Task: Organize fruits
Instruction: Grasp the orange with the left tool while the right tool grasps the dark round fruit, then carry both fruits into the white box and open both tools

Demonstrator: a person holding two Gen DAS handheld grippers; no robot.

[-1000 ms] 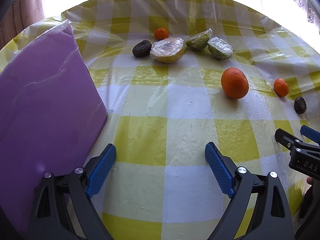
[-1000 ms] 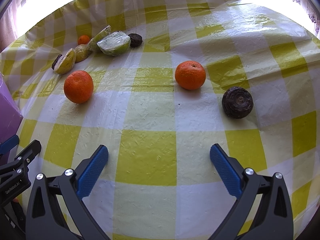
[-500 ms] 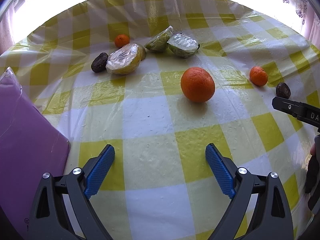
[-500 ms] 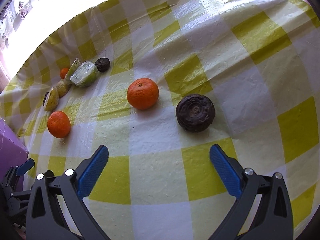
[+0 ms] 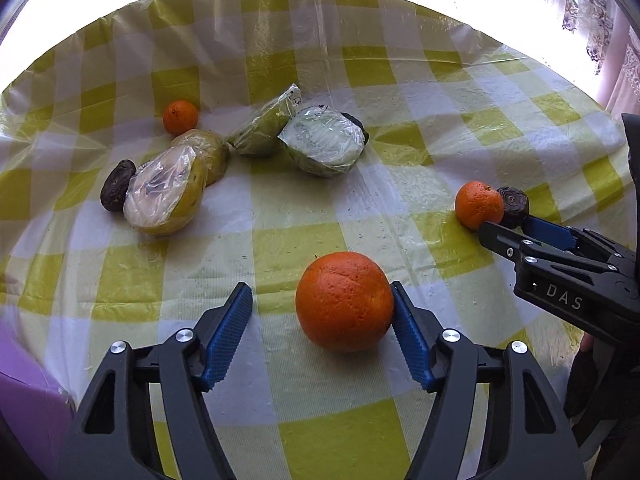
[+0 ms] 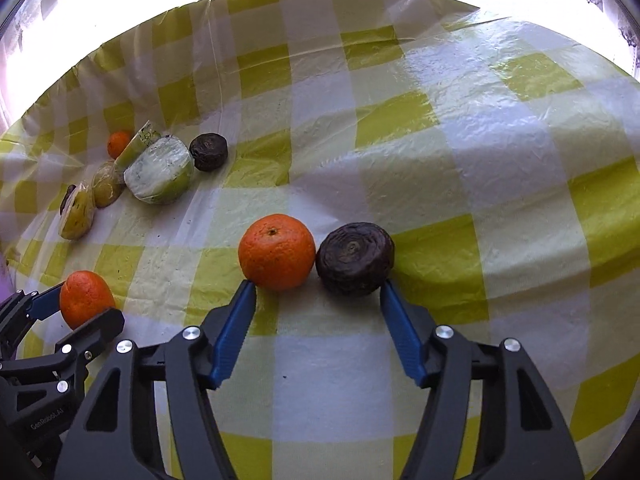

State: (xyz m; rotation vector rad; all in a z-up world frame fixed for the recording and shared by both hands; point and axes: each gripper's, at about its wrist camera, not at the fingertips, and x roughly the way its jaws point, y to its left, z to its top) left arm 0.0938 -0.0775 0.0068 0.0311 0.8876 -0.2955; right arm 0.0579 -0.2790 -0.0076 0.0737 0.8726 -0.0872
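Through the left wrist view, my left gripper (image 5: 322, 334) has just been closing around the big orange (image 5: 345, 301); only the right pad touches, so I risk shoving it sideways. Through the right wrist view, my right gripper (image 6: 316, 330), also closing, straddles both mandarin (image 6: 277, 251) and dark fruit (image 6: 355, 258); either may squirt out.

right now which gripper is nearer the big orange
Left. The left gripper has the big orange between its jaws; the right gripper is off to the side, at the smaller orange.
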